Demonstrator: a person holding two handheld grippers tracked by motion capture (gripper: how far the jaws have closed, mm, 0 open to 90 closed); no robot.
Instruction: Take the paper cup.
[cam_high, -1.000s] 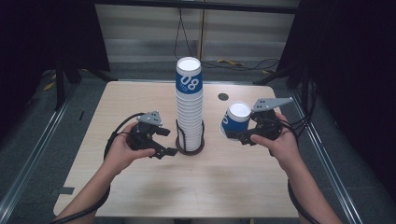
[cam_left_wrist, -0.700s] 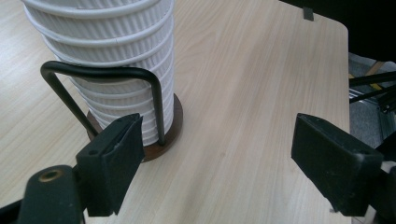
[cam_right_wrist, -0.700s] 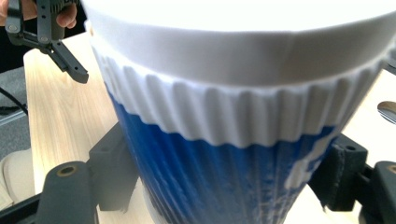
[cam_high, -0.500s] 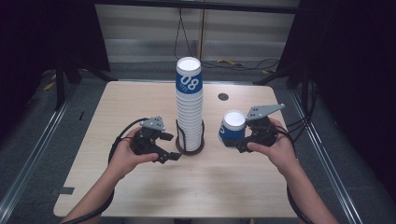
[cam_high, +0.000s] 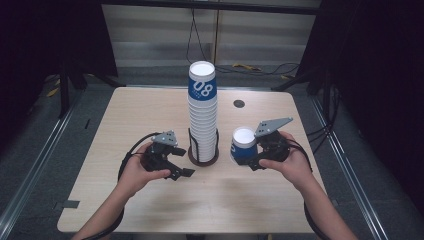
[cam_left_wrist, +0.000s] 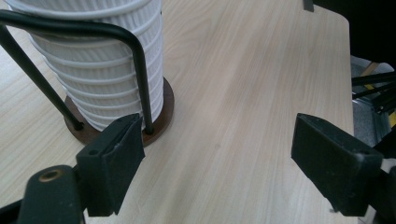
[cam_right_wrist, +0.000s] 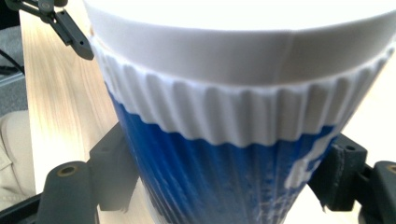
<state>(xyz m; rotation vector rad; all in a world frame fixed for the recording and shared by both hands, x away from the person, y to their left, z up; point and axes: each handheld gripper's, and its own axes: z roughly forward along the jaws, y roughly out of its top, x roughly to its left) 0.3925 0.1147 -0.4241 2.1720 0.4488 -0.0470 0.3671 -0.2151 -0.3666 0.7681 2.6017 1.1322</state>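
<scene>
cup (cam_high: 243, 145) pinched upright in the right gripper (cam_high: 256, 159), blue wall squeezed between both jaws, just right of the stack (cam_high: 202, 116). one loose cup, one tall white stack topped by a blue cup, one wire holder (cam_high: 203, 150) on a round base, one table (cam_high: 150, 110), one dark disc (cam_high: 239, 103) near the far edge. two grippers, two hands. left gripper (cam_high: 181, 169) spread wide, nothing between the jaws, one jaw close beside the holder base. compared with a second ago: both grippers lower now, cup down close to the tabletop, can't tell if touching. stack and holder unmoved.
</scene>
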